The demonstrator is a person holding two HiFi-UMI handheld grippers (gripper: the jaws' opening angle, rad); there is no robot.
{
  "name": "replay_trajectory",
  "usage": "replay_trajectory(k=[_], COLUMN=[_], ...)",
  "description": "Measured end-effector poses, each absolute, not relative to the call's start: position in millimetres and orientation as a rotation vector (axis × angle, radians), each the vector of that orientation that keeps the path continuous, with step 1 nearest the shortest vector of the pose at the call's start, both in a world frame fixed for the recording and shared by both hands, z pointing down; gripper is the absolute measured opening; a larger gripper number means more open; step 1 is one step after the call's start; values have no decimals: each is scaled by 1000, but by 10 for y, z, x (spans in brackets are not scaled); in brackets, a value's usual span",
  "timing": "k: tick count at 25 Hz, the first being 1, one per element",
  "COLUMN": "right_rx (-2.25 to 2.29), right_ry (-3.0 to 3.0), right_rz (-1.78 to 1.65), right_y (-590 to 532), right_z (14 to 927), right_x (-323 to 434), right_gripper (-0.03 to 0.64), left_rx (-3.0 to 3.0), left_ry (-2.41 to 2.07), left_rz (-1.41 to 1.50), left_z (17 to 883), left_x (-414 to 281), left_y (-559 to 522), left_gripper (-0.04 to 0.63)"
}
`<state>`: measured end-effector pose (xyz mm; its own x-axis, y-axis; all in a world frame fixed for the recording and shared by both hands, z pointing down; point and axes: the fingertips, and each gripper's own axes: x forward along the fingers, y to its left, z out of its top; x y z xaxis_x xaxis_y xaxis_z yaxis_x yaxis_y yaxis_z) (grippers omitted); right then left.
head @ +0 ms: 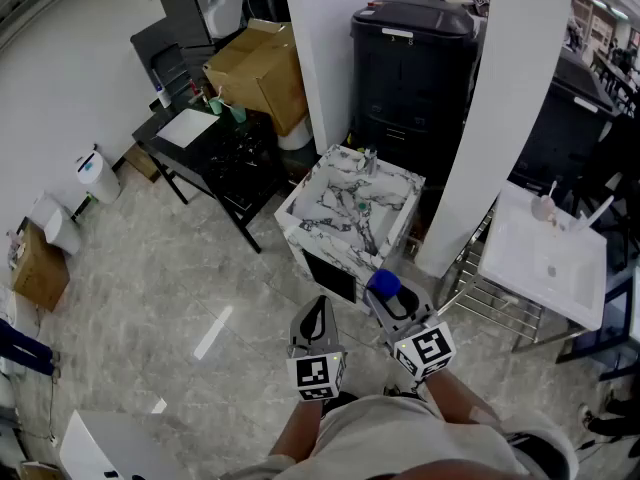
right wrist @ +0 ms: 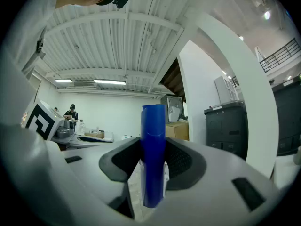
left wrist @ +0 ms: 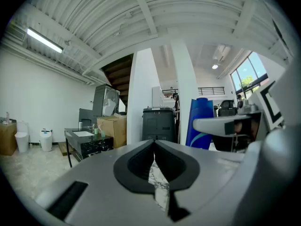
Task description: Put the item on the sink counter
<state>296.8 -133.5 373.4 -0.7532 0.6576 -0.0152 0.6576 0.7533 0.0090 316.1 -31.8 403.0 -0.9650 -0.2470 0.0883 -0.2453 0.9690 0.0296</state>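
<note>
Plainly the job is only at its carrying stage: the item is picked up but not yet set down, and the person stands on open floor, well apart from any sink. At far left of the head view is a black counter (head: 232, 158) with a pale basin let into it, which I take to be the likely goal, though I cannot tell for sure. Next comes the left gripper (left wrist: 154, 145), its jaws pressed together with nothing between them, so it plays no part for now. Ahead of both grippers stands a marble block (head: 350, 203), with a dark bin (head: 410, 58) behind it. Then the right gripper (right wrist: 153, 159), its pads clamped on the item (right wrist: 153, 145), which stands upright between them and rises well above the jaw tips. Farthest right is a white basin (head: 545, 258) on a wire frame, the other possible goal. What remains, as I judge it, is the whole walk to the sink, lowering the item onto the counter top and letting go. The item looks like a tall, slim blue plastic bottle, smooth and glossy, with flat-looking sides and a rounded top from above; the left gripper view shows a paler curved stripe low on its side. It seems light and rigid, but being tall and narrow it may tip if set down crooked.
</note>
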Motion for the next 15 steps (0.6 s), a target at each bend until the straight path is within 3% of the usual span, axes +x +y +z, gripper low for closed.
replay_trajectory(k=[15], right_rx=[1158], right_ry=[2912], right_rz=[-6], right_y=[-319], right_z=[3798], right_x=[2952], right_gripper=[154], left_rx=[360], left_ry=[-2996], left_rz=[-36], left_z=[4167], left_x=[3244], left_y=[641], left_gripper=[11])
